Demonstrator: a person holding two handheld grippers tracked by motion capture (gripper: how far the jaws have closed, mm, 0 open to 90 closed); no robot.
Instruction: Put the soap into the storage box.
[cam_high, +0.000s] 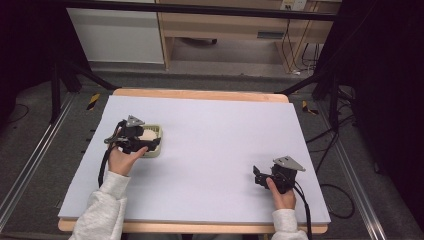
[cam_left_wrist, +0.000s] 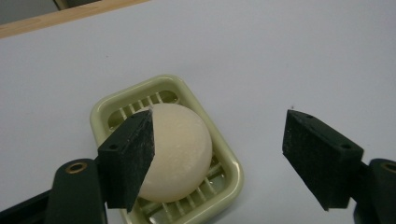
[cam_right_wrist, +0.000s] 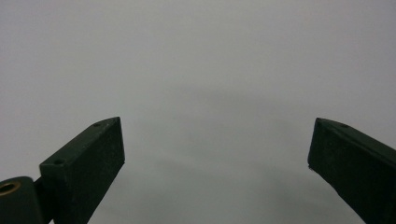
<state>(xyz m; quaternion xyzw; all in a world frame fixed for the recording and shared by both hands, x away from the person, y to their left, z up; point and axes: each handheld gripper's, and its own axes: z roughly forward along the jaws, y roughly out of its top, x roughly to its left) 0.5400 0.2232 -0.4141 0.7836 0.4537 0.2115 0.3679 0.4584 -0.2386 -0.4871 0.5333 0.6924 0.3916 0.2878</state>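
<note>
The left gripper (cam_left_wrist: 219, 163) is being held over the pale green soap dish (cam_left_wrist: 233, 173), jaws parted with nothing gripped; the round cream soap (cam_left_wrist: 180, 149) is lying in the dish, partly hidden behind one jaw. For a clean pickup, the jaws are best being centred so the soap's widest part is sitting between both pads, clear of the dish rim. The right gripper (cam_right_wrist: 215, 163) is being kept open and empty over bare table (cam_high: 215, 150). Ample open room is lying between the hands, the near-left table edge being closest
</note>
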